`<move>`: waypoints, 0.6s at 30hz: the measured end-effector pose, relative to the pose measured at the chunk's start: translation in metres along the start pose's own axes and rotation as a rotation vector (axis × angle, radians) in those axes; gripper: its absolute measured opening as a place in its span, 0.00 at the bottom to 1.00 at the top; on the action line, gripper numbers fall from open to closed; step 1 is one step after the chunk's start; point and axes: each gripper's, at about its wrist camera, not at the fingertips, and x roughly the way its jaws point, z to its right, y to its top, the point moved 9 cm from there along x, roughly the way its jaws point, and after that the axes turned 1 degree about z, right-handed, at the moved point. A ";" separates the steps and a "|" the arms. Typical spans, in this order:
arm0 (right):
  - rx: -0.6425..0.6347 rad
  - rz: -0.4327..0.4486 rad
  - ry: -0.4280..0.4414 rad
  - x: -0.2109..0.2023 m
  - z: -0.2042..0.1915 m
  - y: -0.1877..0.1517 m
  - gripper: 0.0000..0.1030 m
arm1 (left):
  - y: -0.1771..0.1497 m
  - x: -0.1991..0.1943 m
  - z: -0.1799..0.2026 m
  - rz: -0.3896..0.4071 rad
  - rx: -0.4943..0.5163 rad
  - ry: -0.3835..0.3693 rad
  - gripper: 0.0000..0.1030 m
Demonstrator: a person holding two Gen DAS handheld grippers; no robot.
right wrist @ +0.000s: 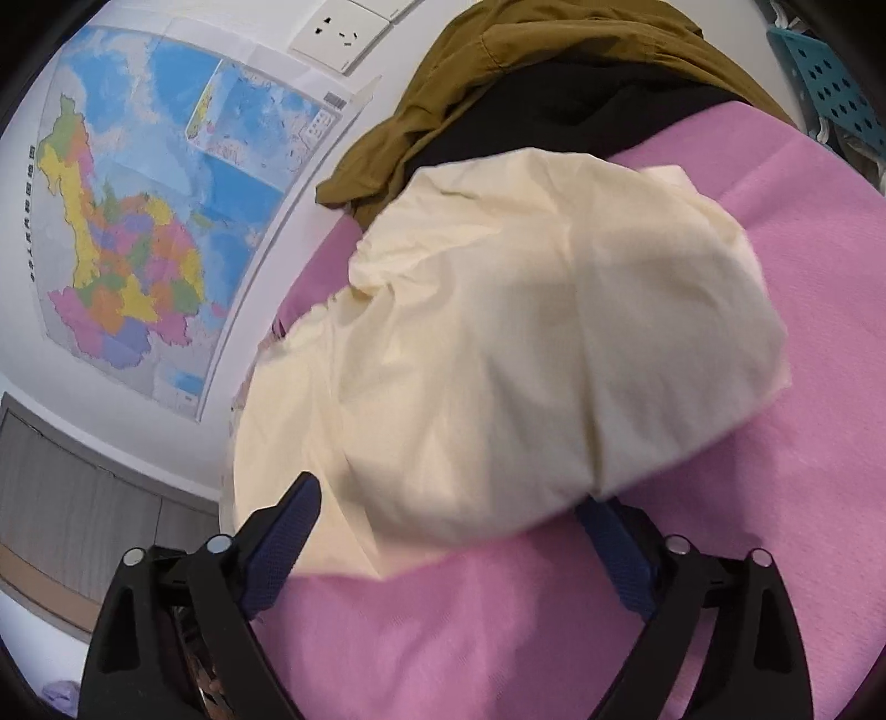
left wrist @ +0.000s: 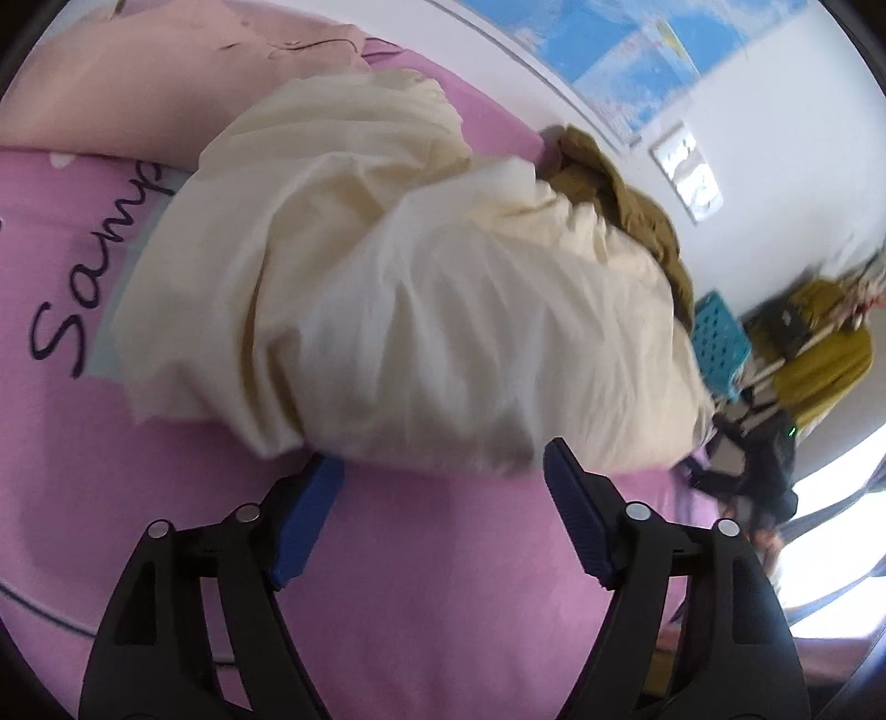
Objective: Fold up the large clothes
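A cream garment [left wrist: 398,299] lies bunched in a rumpled mound on the pink bedsheet [left wrist: 443,581]. It also shows in the right wrist view [right wrist: 526,365]. My left gripper [left wrist: 443,459] is open, its blue-padded fingers [left wrist: 576,498] spread wide at the garment's near edge; the cloth overlaps the left fingertip. My right gripper [right wrist: 448,498] is open too, jaws wide apart, with the garment's edge draped over the gap and hiding the right fingertip. Neither holds the cloth.
An olive-brown garment [right wrist: 470,66] and a black one [right wrist: 554,111] lie piled beyond the cream one by the wall. A map [right wrist: 144,210] and a socket [right wrist: 340,33] are on the wall. A blue perforated crate [left wrist: 720,343] stands off the bed. A peach pillow [left wrist: 138,66] lies at the far left.
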 end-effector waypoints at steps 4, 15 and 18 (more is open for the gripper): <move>0.014 0.038 -0.023 0.009 -0.002 0.010 0.91 | 0.013 0.006 -0.003 0.029 -0.104 -0.068 0.78; 0.015 0.110 -0.093 0.040 -0.009 0.044 0.95 | 0.035 0.016 0.000 0.070 -0.187 -0.047 0.78; 0.006 0.124 -0.112 0.044 -0.010 0.048 0.95 | 0.035 0.020 0.006 0.070 -0.145 0.052 0.78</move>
